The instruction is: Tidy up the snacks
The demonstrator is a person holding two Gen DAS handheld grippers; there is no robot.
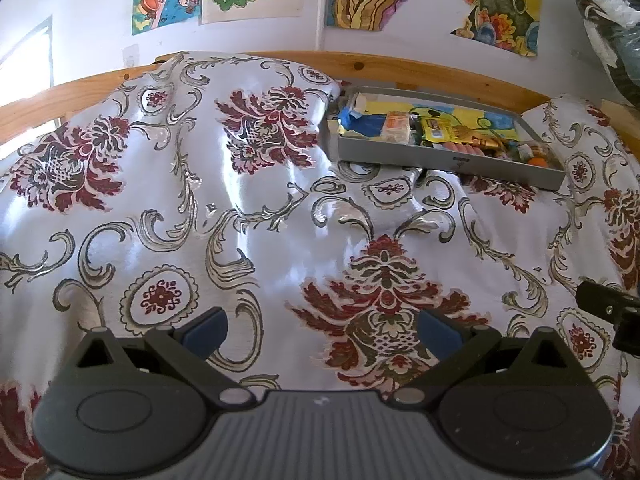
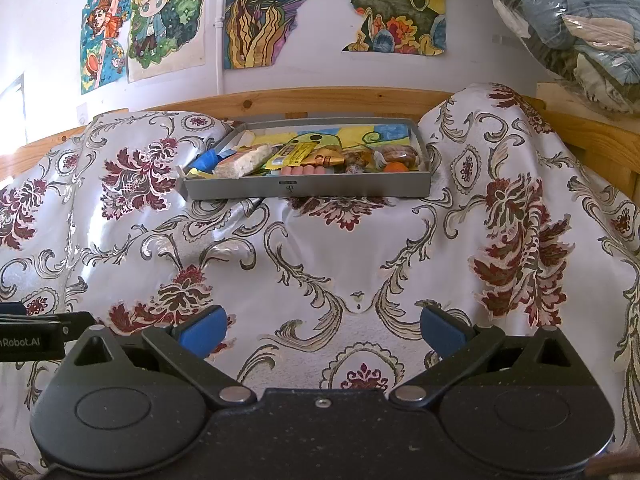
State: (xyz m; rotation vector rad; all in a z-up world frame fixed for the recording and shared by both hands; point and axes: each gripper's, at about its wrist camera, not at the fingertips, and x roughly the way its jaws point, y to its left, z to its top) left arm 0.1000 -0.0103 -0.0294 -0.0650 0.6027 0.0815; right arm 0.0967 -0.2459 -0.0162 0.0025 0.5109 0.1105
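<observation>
- My left hand-held gripper (image 1: 322,330): blue-padded fingers (image 1: 204,330) spread wide apart, nothing between them, hovering over the white bedspread with dark red flowers and grey scrolls (image 1: 248,216).
- My right hand-held gripper (image 2: 322,328): same posture, fingers apart and empty, above the same cloth.
- Shallow grey rectangular tray (image 2: 340,188) sits on the bedspread near the far pine bed rail (image 2: 320,100), well apart from both tools. In the left view it lies to the upper right (image 1: 440,156).
- Snacks are piled in the tray's near half: a clear-wrapped pale rice bar (image 2: 244,164), a yellow sachet (image 2: 292,154), pink sausages (image 2: 308,170), a small orange fruit (image 2: 395,167), a blue packet (image 2: 206,160).
- Tray's bottom carries a yellow and blue drawing.
- Colourful drawings (image 2: 264,8) taped to the white wall behind.
</observation>
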